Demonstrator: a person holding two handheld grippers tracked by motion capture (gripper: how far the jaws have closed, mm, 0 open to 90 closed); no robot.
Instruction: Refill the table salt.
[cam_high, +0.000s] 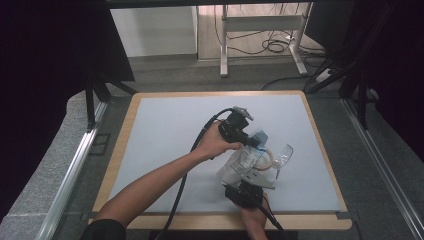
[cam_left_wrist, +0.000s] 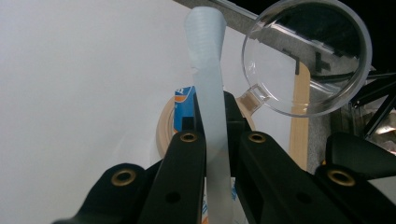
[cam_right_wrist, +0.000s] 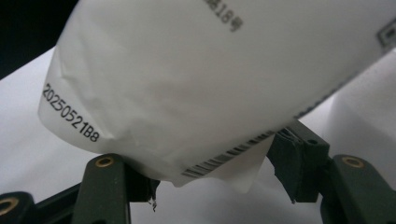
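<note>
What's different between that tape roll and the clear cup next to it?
The tape roll is beige and opaque; the cup is clear, so the table edge shows through it. The tape roll is a plain open ring; the cup has a small handle tab sticking out from its side. Both are round and sit close together on the white mat.

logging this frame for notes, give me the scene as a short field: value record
surface: pale mat on a wood-edged table
left gripper: shut on the edge of a clear plastic bag
right gripper: jaws either side of the bag's white printed end, pads not pressing
bag contents: a tape roll
nearby: a clear round lens with a handle, beside the bag
</note>
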